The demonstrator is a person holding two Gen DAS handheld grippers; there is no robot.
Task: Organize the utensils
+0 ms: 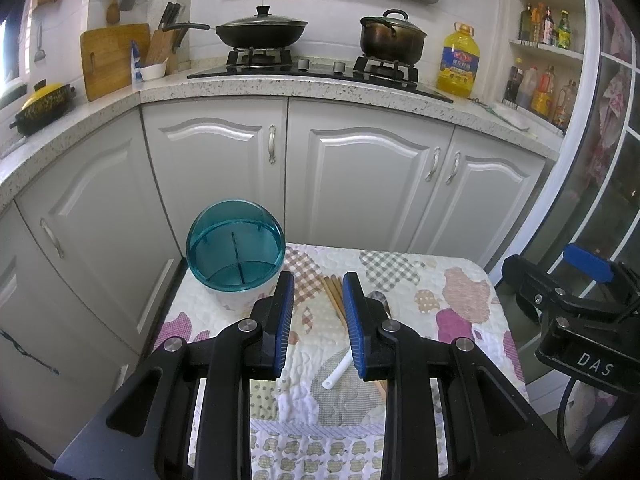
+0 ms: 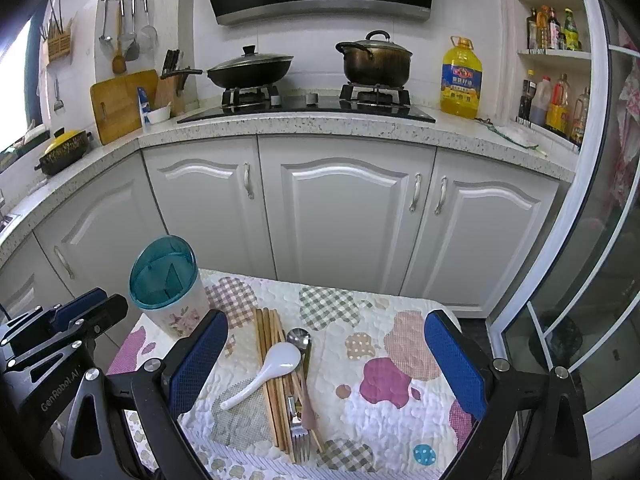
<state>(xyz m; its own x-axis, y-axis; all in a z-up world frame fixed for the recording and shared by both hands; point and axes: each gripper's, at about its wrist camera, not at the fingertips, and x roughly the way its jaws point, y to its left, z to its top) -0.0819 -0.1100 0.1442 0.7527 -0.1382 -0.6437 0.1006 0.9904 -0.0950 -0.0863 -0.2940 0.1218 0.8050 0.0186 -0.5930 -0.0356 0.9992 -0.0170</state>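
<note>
— Both grippers? 
— Left gripper [image 1: 318, 300] and right gripper [image 2: 326, 350] hover over the quilted table [image 2: 400, 320], jaws apart, holding nothing.
— Utensils?
— Chopsticks [image 2: 272, 392], white spoon [image 2: 268, 368], fork [image 2: 298, 432] lie bundled mid-table; teal-lidded holder [image 2: 166, 284] stands at the far-left corner.

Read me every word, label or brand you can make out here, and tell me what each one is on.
"DAS": white letters on the right gripper body, cut off at the frame edge.
"GenRobot.AI": on the left gripper body.
Oil jug label: print too blurred to read.
Shelf bottles: labels too small to read.
</note>
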